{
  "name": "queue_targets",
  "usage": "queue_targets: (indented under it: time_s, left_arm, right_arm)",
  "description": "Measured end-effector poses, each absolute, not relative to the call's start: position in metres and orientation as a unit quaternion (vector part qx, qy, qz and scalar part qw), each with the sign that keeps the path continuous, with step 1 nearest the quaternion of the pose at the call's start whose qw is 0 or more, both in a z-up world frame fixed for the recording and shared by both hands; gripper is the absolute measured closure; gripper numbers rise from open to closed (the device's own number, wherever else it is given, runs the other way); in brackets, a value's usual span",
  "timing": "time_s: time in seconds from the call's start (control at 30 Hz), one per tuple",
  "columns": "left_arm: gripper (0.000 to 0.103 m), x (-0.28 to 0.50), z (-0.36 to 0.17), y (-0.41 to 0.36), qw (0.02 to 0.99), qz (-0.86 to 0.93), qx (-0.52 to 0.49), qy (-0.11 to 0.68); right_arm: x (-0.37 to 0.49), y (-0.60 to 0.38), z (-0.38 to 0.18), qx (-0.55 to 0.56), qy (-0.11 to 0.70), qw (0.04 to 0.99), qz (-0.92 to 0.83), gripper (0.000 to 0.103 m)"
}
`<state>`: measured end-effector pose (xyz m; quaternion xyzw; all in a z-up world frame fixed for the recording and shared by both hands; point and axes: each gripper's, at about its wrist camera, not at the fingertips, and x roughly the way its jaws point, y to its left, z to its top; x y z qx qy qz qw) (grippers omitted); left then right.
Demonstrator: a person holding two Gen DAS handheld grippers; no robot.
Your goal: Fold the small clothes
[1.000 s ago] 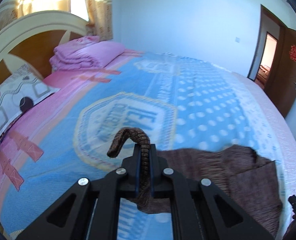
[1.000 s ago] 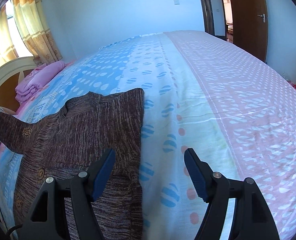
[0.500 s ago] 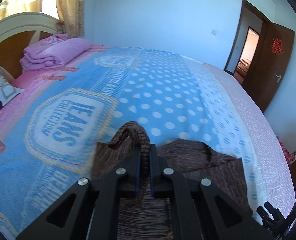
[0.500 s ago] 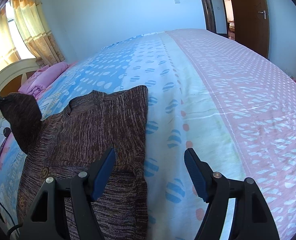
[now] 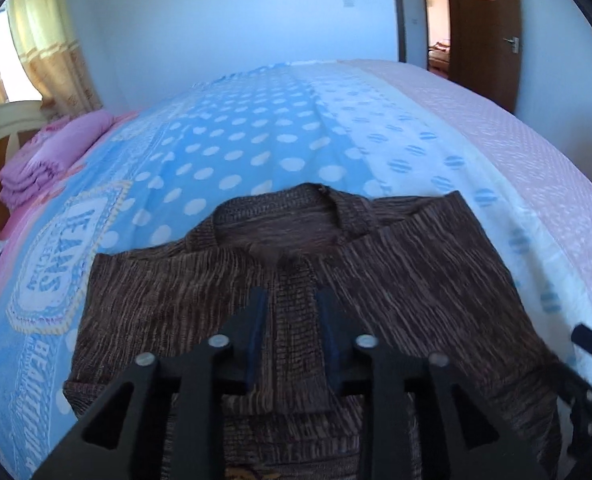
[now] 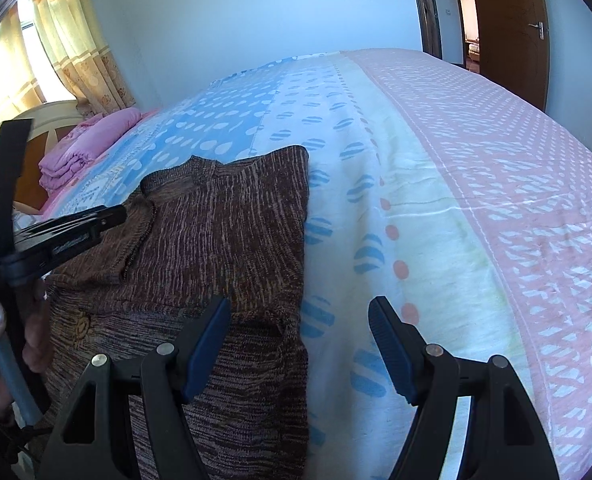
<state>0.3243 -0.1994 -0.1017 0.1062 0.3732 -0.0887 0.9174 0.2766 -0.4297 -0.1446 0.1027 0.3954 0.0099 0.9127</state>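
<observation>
Sleeve fold laid, grip releasing.
Your left gripper (image 5: 289, 312) jaws have just been opening, sleeve cuff lying loose between them atop the brown knitted cardigan (image 5: 396, 264) on the bed; right gripper (image 6: 300, 348), spread and empty, waits at 3 o'clock.

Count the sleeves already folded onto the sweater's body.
2: one sleeve lies over the sweater between the open left gripper's fingers, which just opened; the other is folded in along its right edge.

The lower edge is cutting off the sweater's (image 5: 416, 280) hem. The left gripper (image 5: 291, 300) is hiding its front. Bed's (image 6: 456, 160) near side is running out of frame.
</observation>
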Motion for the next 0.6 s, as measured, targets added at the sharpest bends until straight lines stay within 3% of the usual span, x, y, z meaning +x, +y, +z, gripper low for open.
queue_targets:
  time_s: [0.07, 0.13, 0.3, 0.5, 0.6]
  left_arm:
    - [0.043, 0.306, -0.091, -0.184, 0.928, -0.086, 0.129, 0.339]
    - [0.031, 0.292, -0.086, -0.163, 0.936, -0.073, 0.146, 0.311]
    - [0.022, 0.281, -0.102, -0.079, 0.934, 0.011, 0.203, 0.294]
    - [0.019, 0.31, -0.152, -0.003, 0.903, 0.076, 0.196, 0.375]
    - [0.01, 0.315, -0.153, 0.0, 0.903, 0.08, 0.187, 0.379]
  right_arm:
    - [0.276, -0.431, -0.145, 0.102, 0.393, 0.914, 0.011, 0.031]
    - [0.275, -0.431, -0.144, 0.103, 0.388, 0.916, 0.014, 0.031]
    - [0.269, -0.422, -0.131, 0.12, 0.369, 0.921, 0.039, 0.031]
    - [0.294, -0.376, -0.111, 0.127, 0.378, 0.912, 0.096, 0.031]
    - [0.32, -0.345, -0.114, 0.149, 0.408, 0.89, 0.141, 0.041]
